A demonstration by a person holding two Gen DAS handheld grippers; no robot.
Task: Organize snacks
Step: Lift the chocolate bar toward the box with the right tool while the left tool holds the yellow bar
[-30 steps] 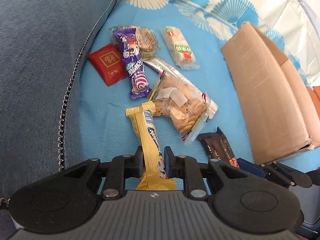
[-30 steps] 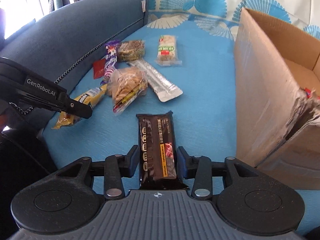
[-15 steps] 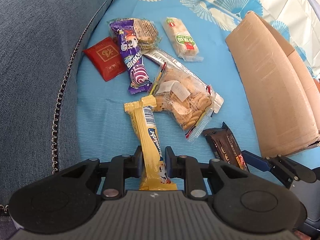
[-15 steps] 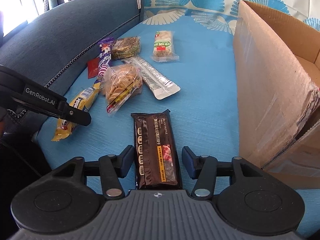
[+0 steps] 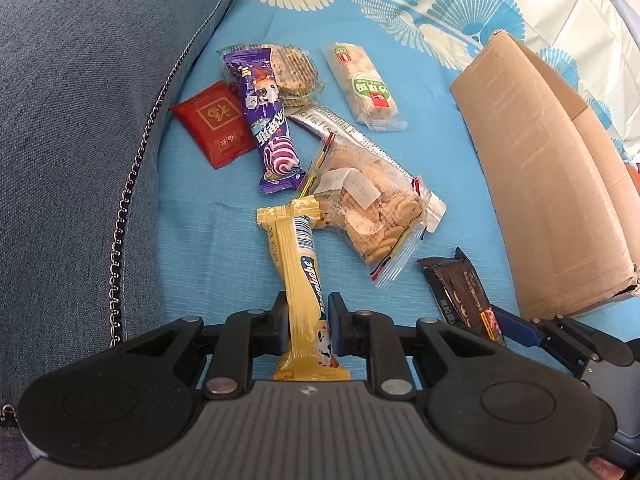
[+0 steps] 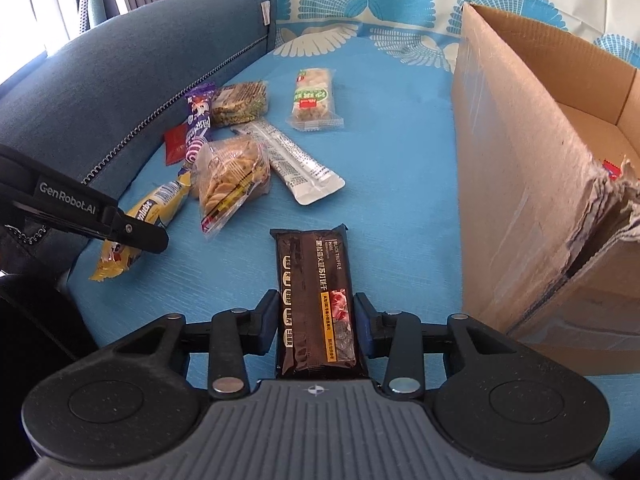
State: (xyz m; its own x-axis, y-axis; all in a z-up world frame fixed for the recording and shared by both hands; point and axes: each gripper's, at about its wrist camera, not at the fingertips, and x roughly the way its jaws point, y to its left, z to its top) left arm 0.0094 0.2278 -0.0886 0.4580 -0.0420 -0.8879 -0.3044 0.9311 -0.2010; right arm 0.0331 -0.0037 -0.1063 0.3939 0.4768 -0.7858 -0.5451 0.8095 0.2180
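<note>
My left gripper (image 5: 307, 312) is shut on the near end of a yellow snack bar (image 5: 302, 264), which lies on the blue sheet (image 5: 200, 240). The jaws of my right gripper (image 6: 316, 308) are closing on a dark brown biscuit packet (image 6: 312, 264); both pads touch its long sides. That packet (image 5: 460, 292) also shows in the left wrist view, next to a blue right fingertip (image 5: 516, 328). An open cardboard box (image 6: 520, 160) stands right of the brown packet, its near corner torn. The right wrist view shows the yellow bar (image 6: 160, 204) under the left gripper's finger (image 6: 132, 236).
Beyond the yellow bar lie a clear bag of biscuits (image 5: 372, 216), a purple packet (image 5: 268, 120), a red packet (image 5: 214, 120), a silver bar (image 5: 340, 128), a green-labelled cracker pack (image 5: 366, 80) and a round-cracker pack (image 5: 294, 68). A blue sofa back (image 5: 80, 120) runs along the left.
My right gripper's jaws spread wider around the brown packet half a second ago and have now closed in onto its sides. My left gripper still grips the yellow bar.
</note>
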